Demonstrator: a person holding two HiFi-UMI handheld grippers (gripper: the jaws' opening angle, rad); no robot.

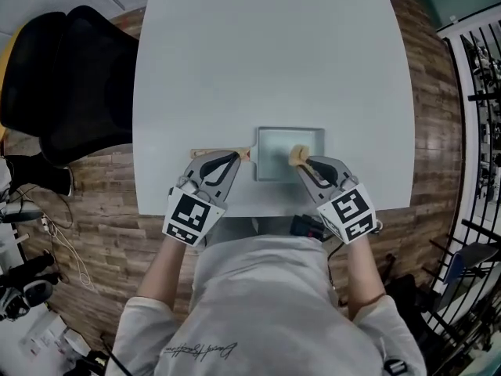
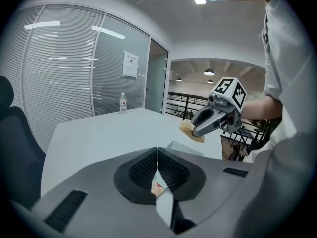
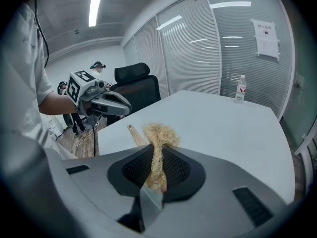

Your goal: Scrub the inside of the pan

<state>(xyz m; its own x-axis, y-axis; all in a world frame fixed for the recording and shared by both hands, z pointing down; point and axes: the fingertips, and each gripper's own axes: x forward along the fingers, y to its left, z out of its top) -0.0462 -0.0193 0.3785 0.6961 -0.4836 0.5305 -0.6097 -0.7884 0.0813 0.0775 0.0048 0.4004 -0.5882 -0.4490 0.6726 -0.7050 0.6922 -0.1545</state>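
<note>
A square grey pan (image 1: pixel 275 160) rests on the white table (image 1: pixel 266 61) near its front edge, its wooden handle (image 1: pixel 200 153) pointing left. My right gripper (image 1: pixel 305 163) is shut on a straw-coloured fibrous scrubber (image 1: pixel 297 155), which hangs over the right part of the pan. In the right gripper view the scrubber (image 3: pixel 159 134) sticks out past the pads. My left gripper (image 1: pixel 237 157) is shut and sits over the handle where it joins the pan. In the right gripper view it (image 3: pixel 128 109) looks a little above the handle (image 3: pixel 135 135), with nothing clearly held.
A black office chair (image 1: pixel 70 84) stands left of the table. A small water bottle (image 3: pixel 240 88) stands at the table's far end by the glass wall. A railing (image 1: pixel 477 108) runs along the right. The person's body is close to the front edge.
</note>
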